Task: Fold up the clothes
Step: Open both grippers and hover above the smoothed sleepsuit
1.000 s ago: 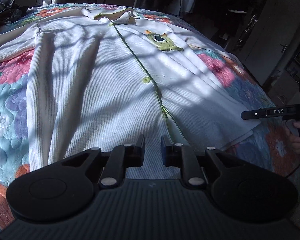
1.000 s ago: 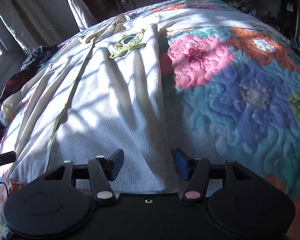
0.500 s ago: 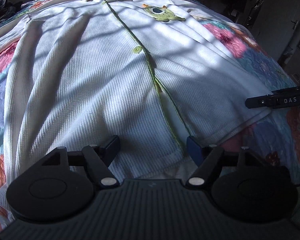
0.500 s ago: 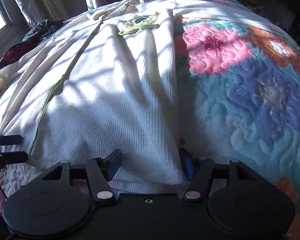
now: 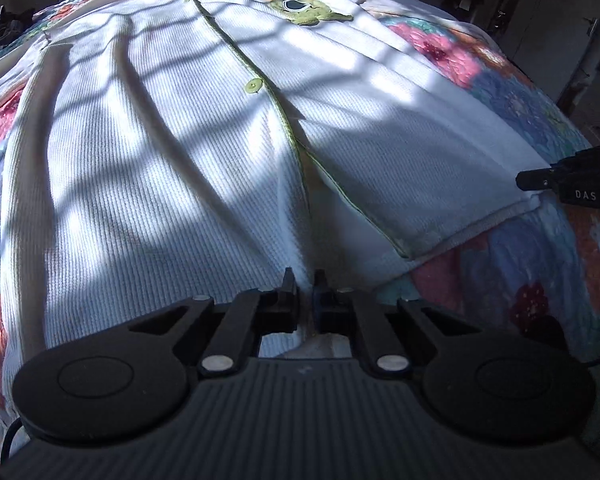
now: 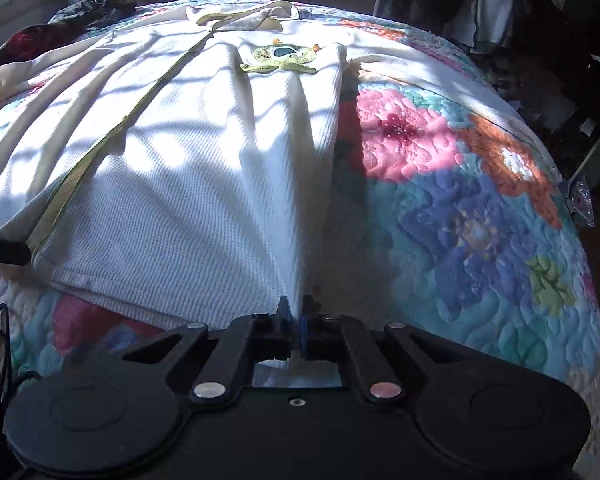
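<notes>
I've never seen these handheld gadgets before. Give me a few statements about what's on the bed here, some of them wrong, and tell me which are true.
1. The white waffle-knit cardigan lies spread on a floral quilt. True.
2. The left tool stands wide open above the cloth. False: it has just been closing and pinches the cardigan's hem.
3. The right tool grips the hem too. True.
4. The green monster patch is sewn near the hem. False: it sits up by the collar.
5. The cardigan's edging is red. False: it is green.

bare quilt (image 6: 480,240) right, dark clothes (image 6: 60,20) far left
</notes>
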A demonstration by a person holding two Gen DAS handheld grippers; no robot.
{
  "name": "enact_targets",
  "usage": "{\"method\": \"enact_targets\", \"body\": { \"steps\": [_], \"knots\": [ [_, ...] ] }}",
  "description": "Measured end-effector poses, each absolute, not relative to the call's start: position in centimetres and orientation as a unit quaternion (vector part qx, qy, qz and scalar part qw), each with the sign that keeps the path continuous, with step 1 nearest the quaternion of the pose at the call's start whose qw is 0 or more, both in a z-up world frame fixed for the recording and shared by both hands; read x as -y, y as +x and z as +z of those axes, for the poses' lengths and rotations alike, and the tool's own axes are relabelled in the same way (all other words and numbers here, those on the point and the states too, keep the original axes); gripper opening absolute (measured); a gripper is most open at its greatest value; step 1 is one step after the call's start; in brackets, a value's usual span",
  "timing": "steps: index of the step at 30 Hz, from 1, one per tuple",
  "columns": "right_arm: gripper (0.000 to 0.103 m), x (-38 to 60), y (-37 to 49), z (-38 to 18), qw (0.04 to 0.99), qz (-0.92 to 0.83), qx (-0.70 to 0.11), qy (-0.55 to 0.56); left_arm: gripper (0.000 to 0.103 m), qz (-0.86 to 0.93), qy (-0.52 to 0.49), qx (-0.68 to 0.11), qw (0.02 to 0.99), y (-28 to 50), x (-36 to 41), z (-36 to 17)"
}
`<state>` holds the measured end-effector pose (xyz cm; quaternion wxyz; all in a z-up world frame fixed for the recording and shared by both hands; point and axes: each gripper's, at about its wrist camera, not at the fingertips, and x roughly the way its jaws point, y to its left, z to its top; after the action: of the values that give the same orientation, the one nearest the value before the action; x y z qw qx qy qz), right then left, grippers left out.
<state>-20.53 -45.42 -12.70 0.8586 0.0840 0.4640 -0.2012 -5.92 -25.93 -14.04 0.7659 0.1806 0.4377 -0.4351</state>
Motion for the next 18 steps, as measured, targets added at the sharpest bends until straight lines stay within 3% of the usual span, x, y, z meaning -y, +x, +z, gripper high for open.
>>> {"method": "enact_targets", "body": {
  "steps": [5, 8, 10, 12, 15, 18],
  "knots": [
    [0.004, 45.7, -20.3, -13.4, 0.847, -0.189, -0.489, 0.091, 0.006, -0.437, 0.149, -0.464, 0.756, -4.7, 25.1, -13.6],
    [0.016, 45.9, -20.9, -12.6, 0.842, -0.191, -0.492, 0.112, 0.009, -0.426, 0.138, -0.466, 0.763, -4.0, 22.9, -11.2],
    [0.045, 45.5, -21.5, -10.8, 0.846, -0.190, -0.484, 0.119, 0.022, -0.415, 0.108, -0.456, 0.780, -3.0, 20.2, -8.9],
    [0.049, 44.7, -22.0, -8.4, 0.862, -0.189, -0.460, 0.097, 0.044, -0.394, 0.088, -0.434, 0.806, -1.7, 17.3, -6.8],
    [0.049, 43.3, -21.8, -5.2, 0.886, -0.161, -0.427, 0.080, 0.046, -0.355, 0.039, -0.420, 0.835, 1.0, 14.1, -5.1],
    [0.050, 42.4, -19.2, -4.0, 0.911, -0.088, -0.391, 0.100, 0.049, -0.308, 0.032, -0.437, 0.844, 3.5, 12.6, -6.7]
  ]
}}
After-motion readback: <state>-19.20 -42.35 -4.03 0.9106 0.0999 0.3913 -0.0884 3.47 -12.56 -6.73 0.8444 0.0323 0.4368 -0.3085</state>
